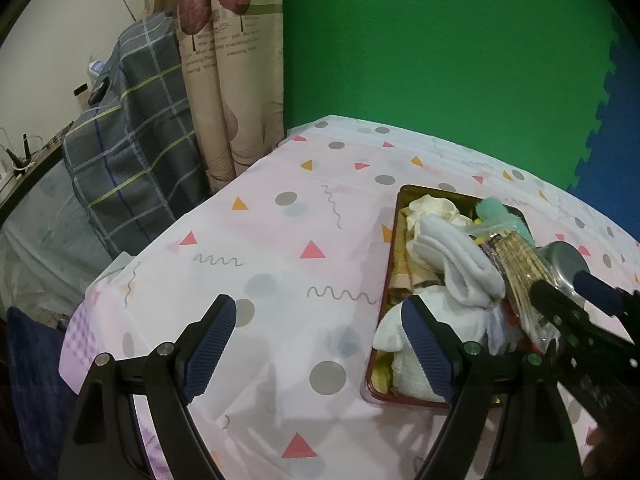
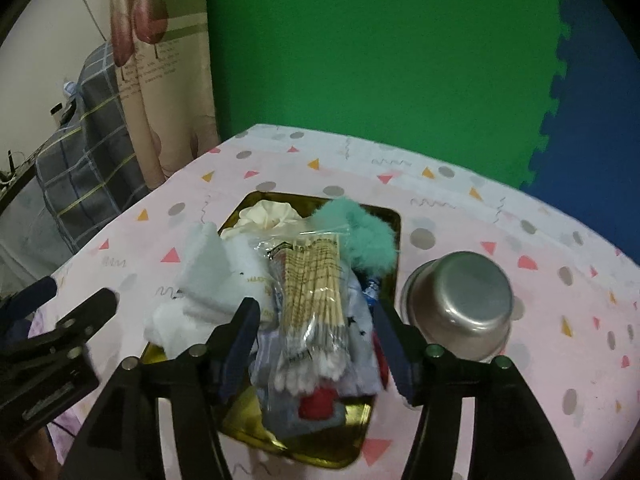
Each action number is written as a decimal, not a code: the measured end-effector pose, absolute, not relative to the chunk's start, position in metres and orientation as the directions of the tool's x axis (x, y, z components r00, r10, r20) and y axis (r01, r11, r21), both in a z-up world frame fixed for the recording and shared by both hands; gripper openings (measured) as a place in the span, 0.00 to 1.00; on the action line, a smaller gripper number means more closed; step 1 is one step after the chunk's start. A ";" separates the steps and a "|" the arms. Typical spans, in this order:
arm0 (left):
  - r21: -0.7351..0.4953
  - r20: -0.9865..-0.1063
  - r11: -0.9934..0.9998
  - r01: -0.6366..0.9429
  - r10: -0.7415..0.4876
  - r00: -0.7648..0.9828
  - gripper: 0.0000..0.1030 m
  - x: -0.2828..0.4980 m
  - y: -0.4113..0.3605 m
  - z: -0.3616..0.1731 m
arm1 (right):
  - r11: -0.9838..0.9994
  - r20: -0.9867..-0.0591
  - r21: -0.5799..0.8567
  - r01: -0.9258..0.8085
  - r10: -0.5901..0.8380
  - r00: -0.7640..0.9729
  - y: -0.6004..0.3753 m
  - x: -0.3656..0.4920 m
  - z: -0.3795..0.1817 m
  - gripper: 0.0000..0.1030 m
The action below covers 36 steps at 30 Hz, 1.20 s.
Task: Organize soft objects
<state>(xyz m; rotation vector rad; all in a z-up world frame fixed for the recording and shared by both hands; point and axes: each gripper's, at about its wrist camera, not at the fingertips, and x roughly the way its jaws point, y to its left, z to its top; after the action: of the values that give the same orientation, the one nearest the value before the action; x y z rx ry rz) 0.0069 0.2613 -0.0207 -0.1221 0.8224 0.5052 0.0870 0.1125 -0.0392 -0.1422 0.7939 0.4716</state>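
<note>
Left tongs wide apart; right tongs parted, gripping nothing.

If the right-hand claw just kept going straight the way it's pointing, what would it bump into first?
Most likely the clear packet of cotton swabs, which lies on top of the heap in the gold tray, straight ahead between the open fingers of the right gripper. Depth is hard to judge.

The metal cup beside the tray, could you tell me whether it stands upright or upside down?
Upside down: in the right wrist view the metal cup shows its closed flat base on top, and its wider rim rests on the tablecloth.
</note>
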 end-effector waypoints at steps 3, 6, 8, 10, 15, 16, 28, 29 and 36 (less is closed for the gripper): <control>0.090 -0.722 0.881 -0.465 0.379 0.579 0.80 0.006 0.256 -0.018 | 0.885 -0.712 0.055 -0.462 0.359 0.603 0.102 0.072 -0.034 0.59; 0.097 -0.718 0.885 -0.455 0.378 0.584 0.82 0.006 0.251 -0.016 | 0.888 -0.712 0.045 -0.458 0.351 0.609 0.092 0.056 -0.034 0.59; 0.098 -0.719 0.888 -0.449 0.375 0.585 0.82 0.006 0.249 -0.016 | 0.890 -0.716 0.052 -0.454 0.350 0.604 0.084 0.045 -0.036 0.59; 0.094 -0.722 0.892 -0.443 0.368 0.586 0.82 0.006 0.247 -0.016 | 0.895 -0.718 0.041 -0.445 0.336 0.610 0.080 0.036 -0.037 0.59; 0.094 -0.723 0.896 -0.434 0.361 0.590 0.82 0.006 0.243 -0.015 | 0.896 -0.714 0.021 -0.444 0.324 0.621 0.076 0.021 -0.036 0.59; 0.094 -0.722 0.897 -0.431 0.359 0.591 0.82 0.006 0.243 -0.014 | 0.896 -0.712 0.016 -0.444 0.322 0.624 0.076 0.019 -0.035 0.59; 0.090 -0.726 0.902 -0.423 0.350 0.592 0.83 0.006 0.240 -0.014 | 0.889 -0.732 0.024 -0.457 0.327 0.598 0.080 0.015 -0.040 0.59; 0.090 -0.727 0.902 -0.423 0.350 0.591 0.83 0.006 0.240 -0.014 | 0.889 -0.732 0.024 -0.457 0.327 0.598 0.079 0.015 -0.040 0.60; 0.090 -0.729 0.903 -0.420 0.347 0.591 0.83 0.007 0.239 -0.015 | 0.887 -0.736 0.022 -0.461 0.326 0.594 0.080 0.016 -0.040 0.60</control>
<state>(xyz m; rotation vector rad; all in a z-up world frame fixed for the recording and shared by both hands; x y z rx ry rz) 0.0070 0.2386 -0.0149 -0.0951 0.8262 0.4469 0.0165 0.0798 -0.0404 -0.1775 0.8159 0.4600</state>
